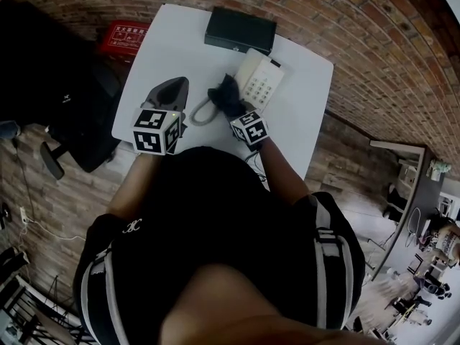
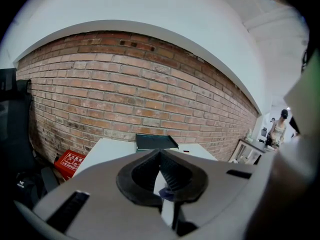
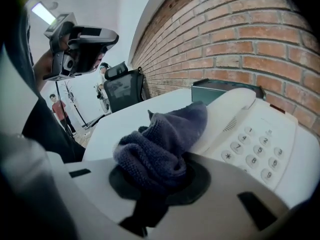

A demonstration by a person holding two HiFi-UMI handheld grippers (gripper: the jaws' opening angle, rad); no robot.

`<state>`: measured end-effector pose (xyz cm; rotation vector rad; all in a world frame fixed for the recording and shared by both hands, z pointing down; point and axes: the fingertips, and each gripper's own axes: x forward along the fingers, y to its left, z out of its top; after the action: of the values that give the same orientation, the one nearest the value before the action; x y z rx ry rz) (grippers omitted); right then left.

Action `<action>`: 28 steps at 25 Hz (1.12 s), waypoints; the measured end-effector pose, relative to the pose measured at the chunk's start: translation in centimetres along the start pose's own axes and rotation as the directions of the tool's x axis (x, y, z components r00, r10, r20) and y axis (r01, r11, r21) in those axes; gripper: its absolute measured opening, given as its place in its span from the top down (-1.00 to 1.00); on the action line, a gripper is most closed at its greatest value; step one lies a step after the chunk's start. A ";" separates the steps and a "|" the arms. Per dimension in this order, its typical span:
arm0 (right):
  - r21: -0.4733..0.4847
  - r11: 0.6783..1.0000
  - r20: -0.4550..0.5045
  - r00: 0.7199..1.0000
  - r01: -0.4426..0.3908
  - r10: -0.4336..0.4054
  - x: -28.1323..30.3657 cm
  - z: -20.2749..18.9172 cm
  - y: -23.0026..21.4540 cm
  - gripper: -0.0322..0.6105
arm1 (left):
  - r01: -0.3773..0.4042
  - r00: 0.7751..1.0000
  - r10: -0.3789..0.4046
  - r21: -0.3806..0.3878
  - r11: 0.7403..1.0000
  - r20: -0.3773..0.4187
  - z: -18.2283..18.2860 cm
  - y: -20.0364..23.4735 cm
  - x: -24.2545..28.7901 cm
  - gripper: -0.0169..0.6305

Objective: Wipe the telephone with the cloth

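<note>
Right claw (image 3: 155, 173) is clamped on the soft, limp cloth (image 3: 162, 136) at its bunched middle, against the telephone (image 3: 252, 136), judged light and liable to slide; left claw (image 2: 160, 160) is closed, empty.

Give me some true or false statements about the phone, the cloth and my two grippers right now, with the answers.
1. The right gripper is clamped on the cloth. True.
2. The cloth touches the telephone. True.
3. The left gripper is holding the telephone steady. False: its jaws are together on nothing, off to the telephone's left.
4. The dark box stands on the floor. False: it sits on the white table, beyond the telephone, near the brick wall.
</note>
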<state>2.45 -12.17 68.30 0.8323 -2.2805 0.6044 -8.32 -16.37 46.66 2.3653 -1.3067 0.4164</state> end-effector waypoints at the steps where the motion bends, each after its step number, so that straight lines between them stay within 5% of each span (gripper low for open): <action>1: 0.015 1.000 0.011 1.000 0.000 0.000 -0.1 -0.1 -0.3 0.74 | 0.000 1.000 0.000 0.001 1.000 -0.001 0.0 -0.1 0.0 0.97; 19: 0.113 0.991 0.041 0.996 0.077 -0.082 -4.0 -1.0 -6.2 0.73 | 0.014 1.000 -0.014 0.013 1.000 -0.018 -0.4 -1.0 0.3 0.97; 25: 0.295 0.943 0.083 0.979 0.154 -0.186 -5.0 0.0 -10.2 0.73 | 0.012 1.000 -0.012 0.012 1.000 -0.021 -0.5 -1.0 0.3 0.97; 28: 0.304 0.930 0.083 0.966 0.209 -0.244 -5.5 1.4 -12.2 0.73 | 0.011 1.000 -0.010 0.012 1.000 -0.025 -0.6 -0.9 0.2 0.97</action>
<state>13.67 -19.24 65.97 1.2880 -2.1850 0.8159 -7.46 -15.82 47.05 2.3689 -1.2836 0.4505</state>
